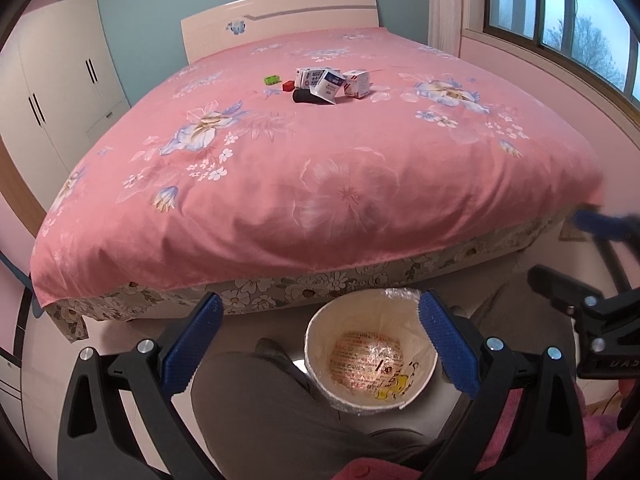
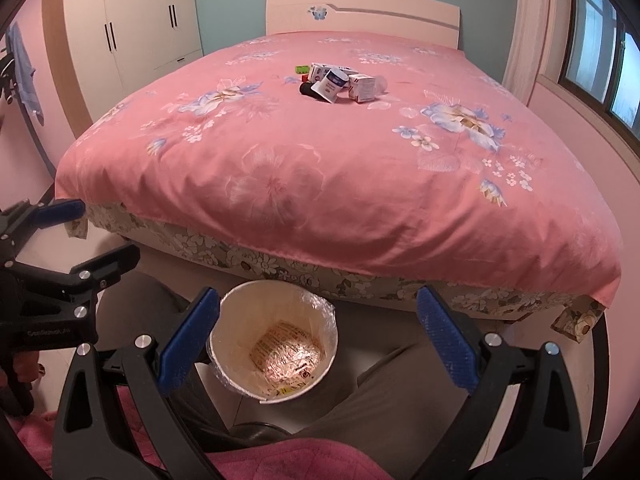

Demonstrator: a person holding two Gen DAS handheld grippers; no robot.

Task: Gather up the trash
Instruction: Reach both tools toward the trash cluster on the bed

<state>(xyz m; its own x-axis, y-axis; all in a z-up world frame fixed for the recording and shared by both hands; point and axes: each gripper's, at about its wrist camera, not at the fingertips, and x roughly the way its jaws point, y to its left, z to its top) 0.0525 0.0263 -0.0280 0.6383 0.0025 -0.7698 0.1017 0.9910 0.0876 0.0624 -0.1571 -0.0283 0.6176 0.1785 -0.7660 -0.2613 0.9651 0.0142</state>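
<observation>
A small heap of trash lies far off in the middle of the pink bed [image 1: 280, 184] [image 2: 340, 200]: white cartons [image 1: 357, 82] [image 2: 363, 86], a white pouch [image 1: 329, 86] [image 2: 331, 85], a black tube [image 1: 306, 96] [image 2: 309, 89], a red piece [image 1: 287, 86] and a green piece [image 1: 272, 79] [image 2: 301, 68]. A white bin lined with clear plastic [image 1: 370, 356] [image 2: 274, 344] stands on the floor at the foot of the bed. My left gripper [image 1: 320, 340] hangs open above it, holding nothing. My right gripper [image 2: 318, 336] is open too, beside the bin.
A person's grey-trousered legs [image 1: 256, 404] [image 2: 384, 392] flank the bin, with a pink garment [image 2: 260, 462] below. White wardrobes [image 1: 60, 80] [image 2: 132, 20] stand left of the bed and a window [image 1: 560, 8] right. The other gripper's black frame shows at each view's edge [image 1: 580, 312] [image 2: 48, 292].
</observation>
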